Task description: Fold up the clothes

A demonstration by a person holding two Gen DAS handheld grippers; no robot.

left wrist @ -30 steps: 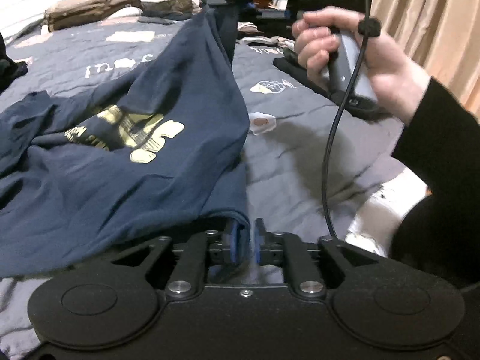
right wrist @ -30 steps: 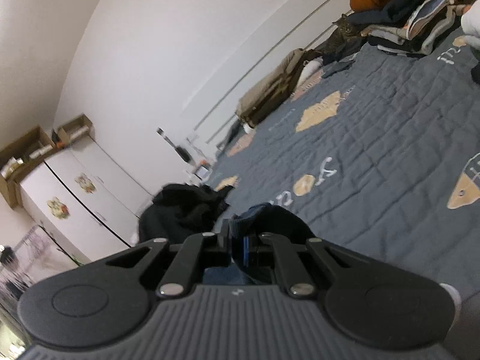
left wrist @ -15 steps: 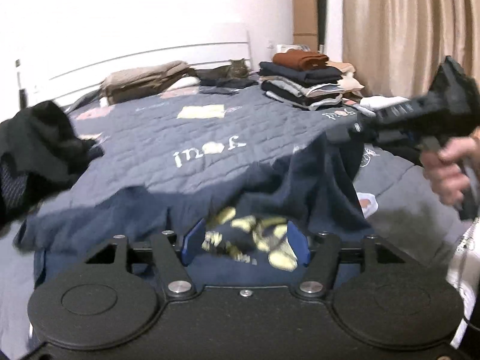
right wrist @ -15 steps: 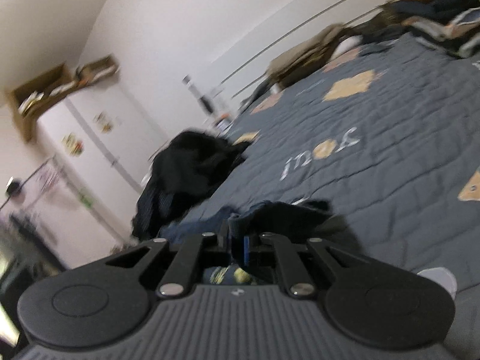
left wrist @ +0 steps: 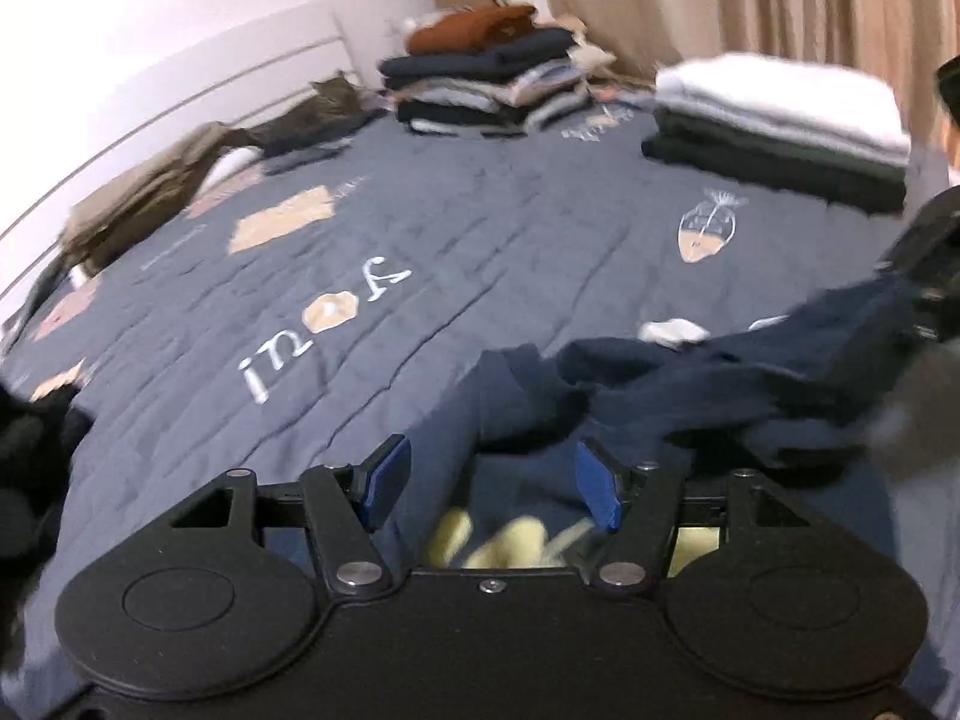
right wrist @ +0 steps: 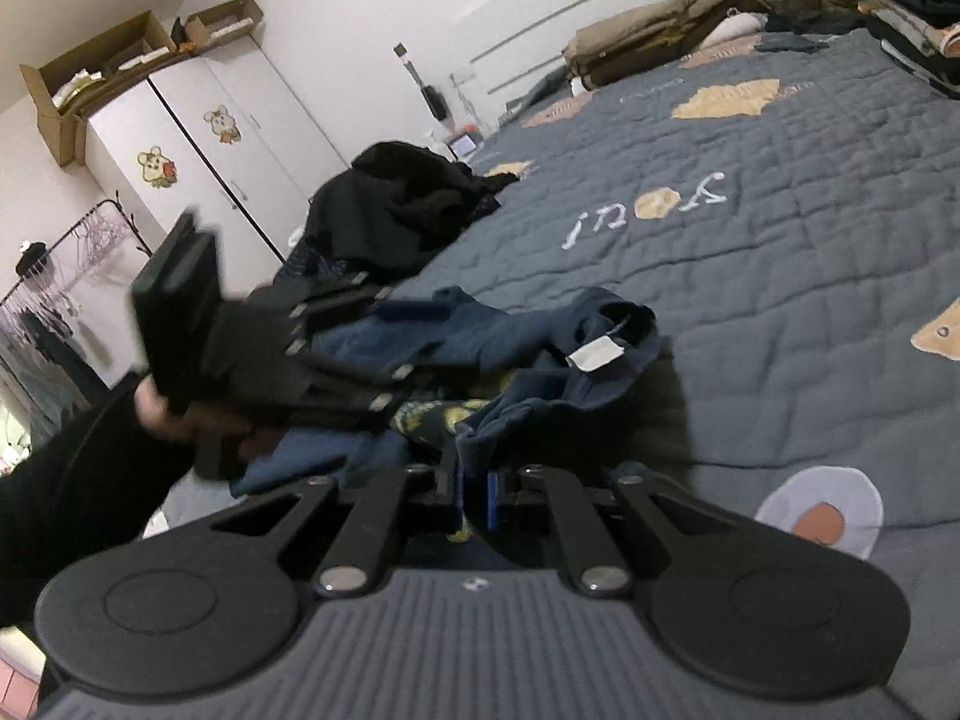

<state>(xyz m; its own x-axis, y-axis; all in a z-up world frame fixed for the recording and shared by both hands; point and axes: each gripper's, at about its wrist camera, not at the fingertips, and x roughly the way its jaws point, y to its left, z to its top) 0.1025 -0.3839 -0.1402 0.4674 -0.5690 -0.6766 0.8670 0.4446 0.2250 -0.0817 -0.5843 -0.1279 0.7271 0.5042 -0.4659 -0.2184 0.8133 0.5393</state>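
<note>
One shirt point(right wrist: 522, 330) edge in right tool point(right wrist: 474, 495)

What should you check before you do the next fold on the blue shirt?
1. Right gripper pinching the navy shirt: ok, jaws shut on a fold of cloth.
2. Left gripper free to grab: ok, jaws open, nothing pressed between the pads.
3. Shirt lying flat: not ok, it is bunched and rumpled.
4. Neck label found: ok, it shows at the collar.
5. Room on the quilt: ok, bare space lies beyond the shirt.
6. Which edge is held: cannot tell.
</note>
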